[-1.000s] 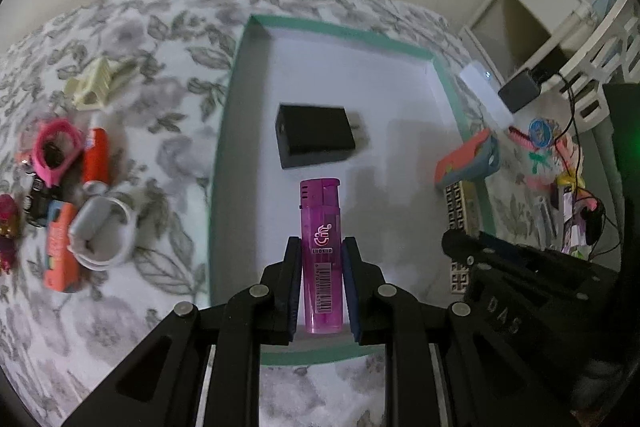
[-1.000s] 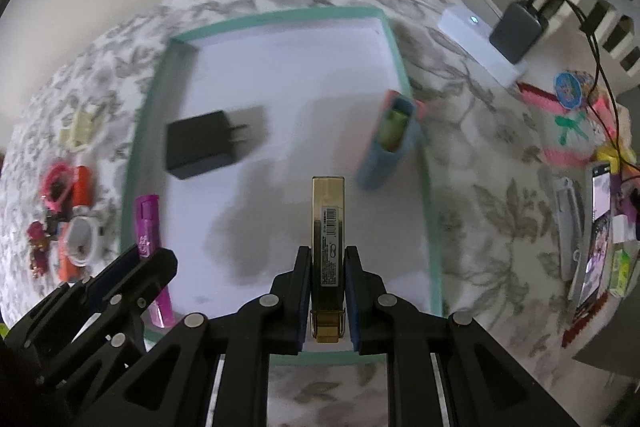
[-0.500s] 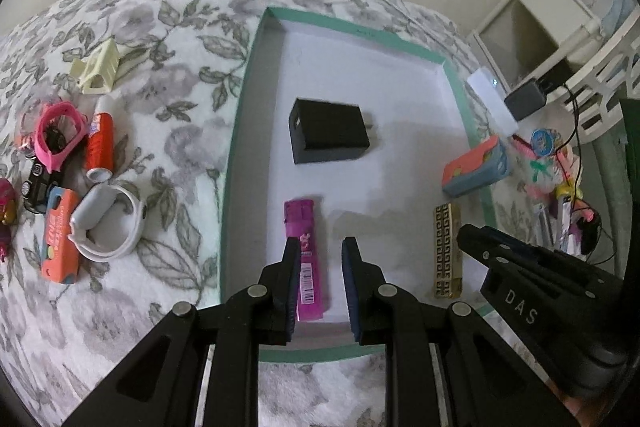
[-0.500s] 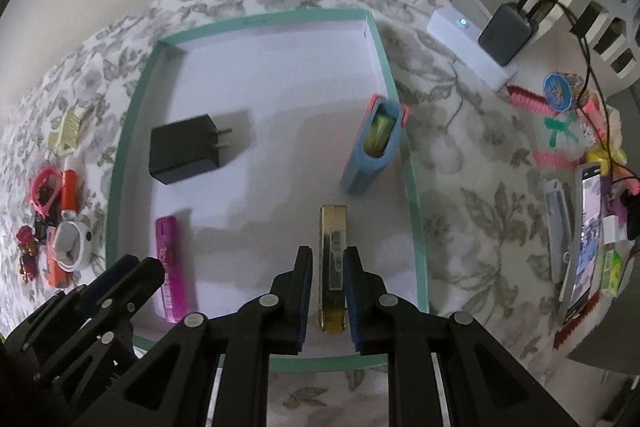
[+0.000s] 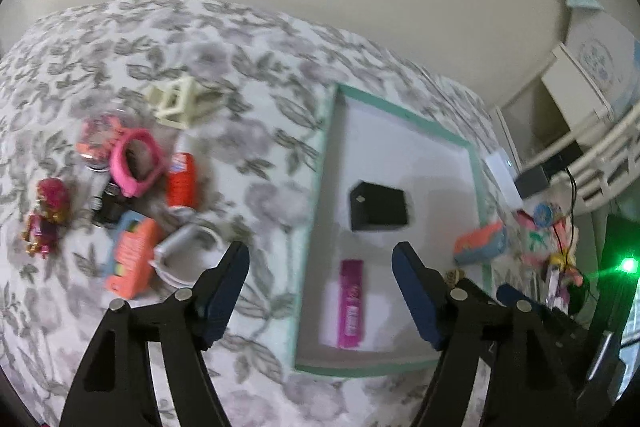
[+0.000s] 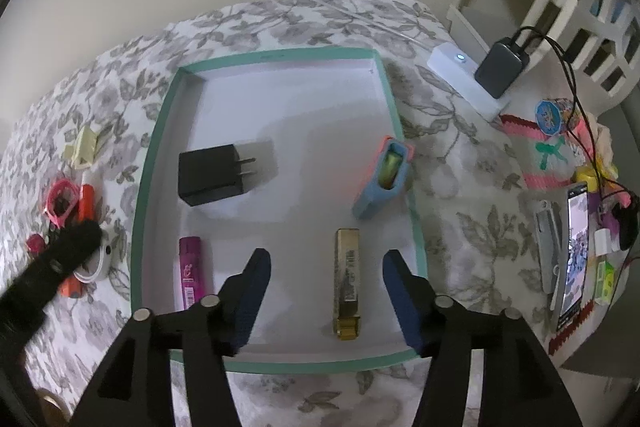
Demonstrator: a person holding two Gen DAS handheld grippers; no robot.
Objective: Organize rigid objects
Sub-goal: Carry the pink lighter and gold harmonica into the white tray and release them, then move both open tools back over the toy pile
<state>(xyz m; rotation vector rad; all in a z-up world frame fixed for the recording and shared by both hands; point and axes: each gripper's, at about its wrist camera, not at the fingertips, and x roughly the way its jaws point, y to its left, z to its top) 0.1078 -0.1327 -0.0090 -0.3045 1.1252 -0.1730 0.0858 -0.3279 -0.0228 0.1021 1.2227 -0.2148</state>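
A teal-rimmed white tray lies on the floral cloth. It holds a black charger, a purple lighter, a gold lighter and a blue-and-orange case. My right gripper hangs over the gold lighter with its jaws opening; the pads are clear of it. My left gripper hovers over the tray's left rim, jaws opening, nothing between the pads. The purple lighter lies flat just inside that rim, below the black charger.
Left of the tray lie loose items: a cream hair clip, a pink ring, an orange tube, an orange box and a white band. To the right are a white power strip, cables and a phone.
Both grippers have let go: the purple and gold lighters now lie on the tray floor and both sets of jaws stand wide. The left gripper has risen and swung left toward the loose items.
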